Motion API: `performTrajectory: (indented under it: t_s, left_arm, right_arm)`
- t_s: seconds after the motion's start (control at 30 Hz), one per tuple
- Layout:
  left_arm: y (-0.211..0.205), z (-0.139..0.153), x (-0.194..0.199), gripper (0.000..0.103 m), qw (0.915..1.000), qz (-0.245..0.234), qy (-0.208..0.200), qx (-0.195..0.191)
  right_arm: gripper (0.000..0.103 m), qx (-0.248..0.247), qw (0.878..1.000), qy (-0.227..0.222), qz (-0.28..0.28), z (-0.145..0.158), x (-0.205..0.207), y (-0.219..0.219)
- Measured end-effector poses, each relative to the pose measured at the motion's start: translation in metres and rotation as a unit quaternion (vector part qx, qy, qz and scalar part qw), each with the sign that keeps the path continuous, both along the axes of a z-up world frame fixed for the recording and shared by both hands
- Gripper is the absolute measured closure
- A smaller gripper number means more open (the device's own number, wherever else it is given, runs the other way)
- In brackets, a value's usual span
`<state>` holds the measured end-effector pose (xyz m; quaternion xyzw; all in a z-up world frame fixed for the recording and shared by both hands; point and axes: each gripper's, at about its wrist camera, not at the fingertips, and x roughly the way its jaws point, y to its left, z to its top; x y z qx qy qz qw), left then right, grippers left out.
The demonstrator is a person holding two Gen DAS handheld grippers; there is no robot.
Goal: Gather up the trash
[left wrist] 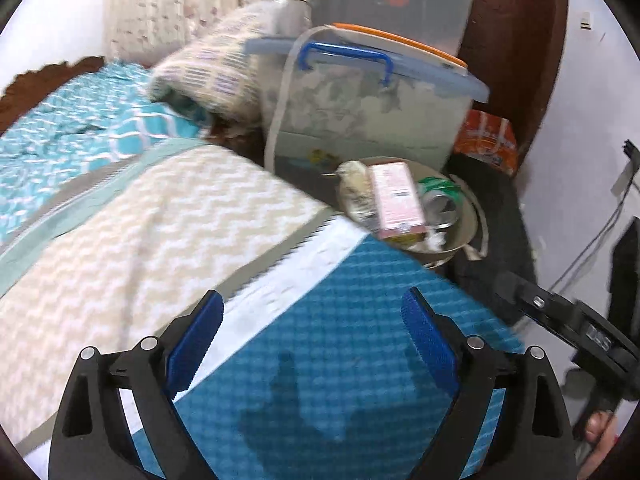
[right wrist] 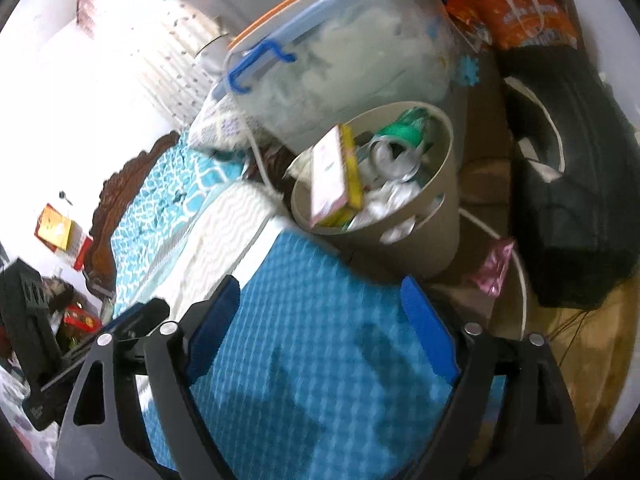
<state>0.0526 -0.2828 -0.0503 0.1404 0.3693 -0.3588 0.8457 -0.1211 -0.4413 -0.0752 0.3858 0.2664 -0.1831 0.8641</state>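
A beige round trash bin (left wrist: 468, 236) (right wrist: 436, 216) stands beside the bed's corner. It holds a pink carton (left wrist: 396, 200) (right wrist: 332, 176), a crushed green and silver can (left wrist: 440, 200) (right wrist: 400, 140) and crumpled white paper (right wrist: 384, 200). My left gripper (left wrist: 312, 312) is open and empty above the blue bed cover (left wrist: 340, 340), short of the bin. My right gripper (right wrist: 320, 300) is open and empty over the same blue cover (right wrist: 320, 340), the bin just beyond its fingertips. A pink wrapper (right wrist: 494, 268) lies on the floor right of the bin.
A clear storage box (left wrist: 360, 108) (right wrist: 340, 68) with a blue handle stands behind the bin. An orange bag (left wrist: 486, 140) (right wrist: 528, 12) and a black bag (right wrist: 572, 184) lie to the right. Patterned covers (left wrist: 140, 220) and a pillow (left wrist: 212, 72) lie on the bed.
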Motion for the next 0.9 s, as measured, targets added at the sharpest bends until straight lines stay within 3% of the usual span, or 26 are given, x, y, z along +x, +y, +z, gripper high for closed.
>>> performTrajectory:
  t_s: [0.17, 0.57, 0.77, 0.9]
  left_arm:
    - [0.04, -0.003, -0.005, 0.017, 0.9988, 0.03, -0.032, 0.022]
    - [0.116, -0.01, -0.021, 0.017, 0.9974, 0.055, -0.044, 0.019]
    - [0.135, -0.005, -0.026, 0.014, 0.9973, 0.06, -0.043, 0.002]
    - [0.142, 0.008, -0.035, 0.009, 0.9957, 0.064, -0.065, -0.012]
  right_arm:
    - [0.014, -0.002, 1.0, 0.019, 0.009, -0.003, -0.003, 0.044]
    - [0.01, 0.005, 0.998, 0.063, 0.027, -0.009, -0.007, 0.11]
    - [0.007, -0.025, 0.998, 0.06, 0.026, 0.01, -0.011, 0.131]
    - [0.004, -0.053, 0.998, 0.046, 0.002, 0.028, -0.024, 0.14]
